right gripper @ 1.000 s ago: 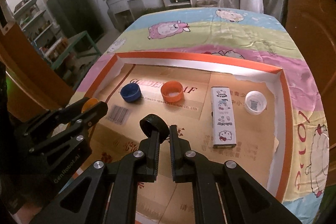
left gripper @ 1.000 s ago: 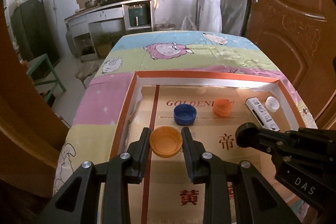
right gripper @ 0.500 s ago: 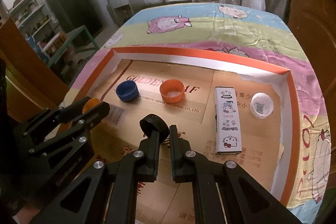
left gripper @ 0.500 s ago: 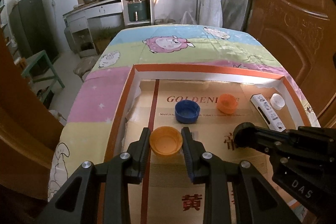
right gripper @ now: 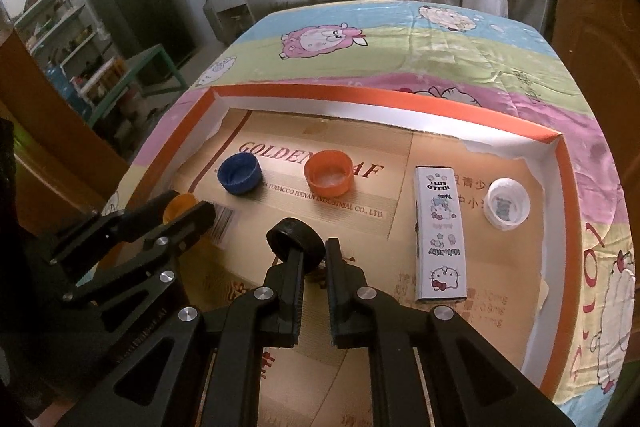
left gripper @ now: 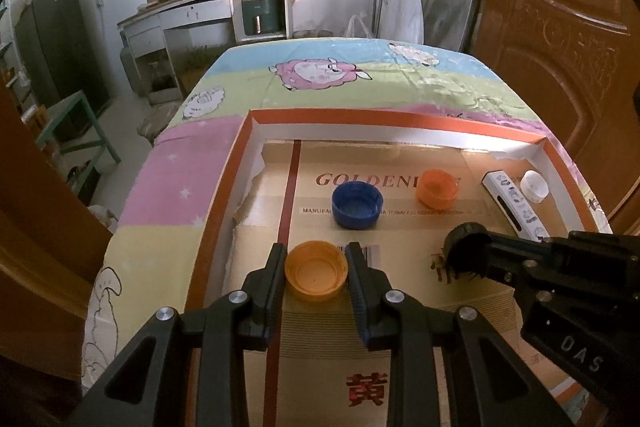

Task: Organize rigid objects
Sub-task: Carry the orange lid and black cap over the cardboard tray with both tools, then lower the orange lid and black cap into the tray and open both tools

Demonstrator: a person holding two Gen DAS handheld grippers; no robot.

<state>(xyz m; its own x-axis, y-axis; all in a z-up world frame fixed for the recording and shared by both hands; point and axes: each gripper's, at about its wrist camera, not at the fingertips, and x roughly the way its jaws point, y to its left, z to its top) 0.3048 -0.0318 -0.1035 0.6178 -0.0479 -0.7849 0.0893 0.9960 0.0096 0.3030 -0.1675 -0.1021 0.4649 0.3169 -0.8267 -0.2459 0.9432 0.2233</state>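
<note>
Left wrist view showed the left gripper (left gripper: 316, 269) clamped on a yellow-orange cap (left gripper: 315, 271), held open side up between its pads over the cardboard tray (left gripper: 240, 147). Ahead of it lay a blue cap (left gripper: 357, 205) and an orange cap (left gripper: 437, 189). To its right, the right gripper (right gripper: 310, 251) had just begun parting its jaws, a black cap (right gripper: 295, 239) between them against the left finger. Right of that gripper lay a white box (right gripper: 439, 233) and a white cap (right gripper: 506, 203).
</note>
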